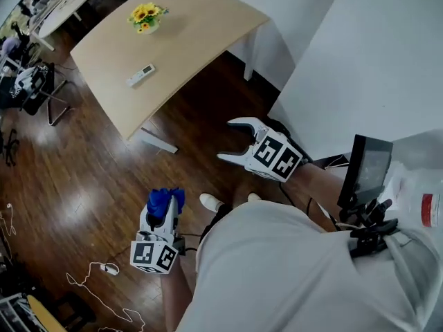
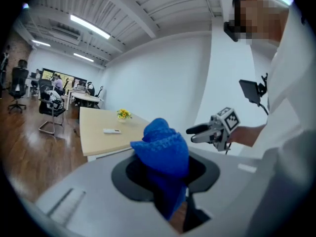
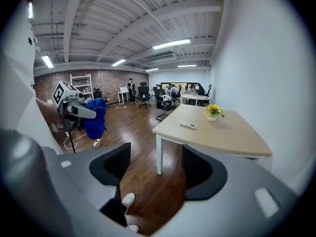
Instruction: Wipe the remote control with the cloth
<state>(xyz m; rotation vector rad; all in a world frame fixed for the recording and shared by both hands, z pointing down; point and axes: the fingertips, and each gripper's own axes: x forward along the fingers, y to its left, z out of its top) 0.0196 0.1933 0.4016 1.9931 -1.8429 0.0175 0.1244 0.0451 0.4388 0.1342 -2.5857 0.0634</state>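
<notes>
Our left gripper (image 1: 163, 213) pinches the bunched blue cloth (image 1: 166, 198); our right gripper (image 1: 225, 140) gapes empty. The white remote control (image 1: 140, 75) lies on the distant pale wooden table (image 1: 194, 26); carrying, we may drop the cloth.

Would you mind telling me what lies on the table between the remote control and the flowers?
Nothing: in the head view only bare tabletop separates the remote control from the flowers.

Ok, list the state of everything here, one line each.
Left gripper: shut on the cloth.
Right gripper: open, empty.
Cloth: bunched up between the jaws.
Remote control: lying flat on the table, untouched.
Flowers: upright on the table.
</notes>
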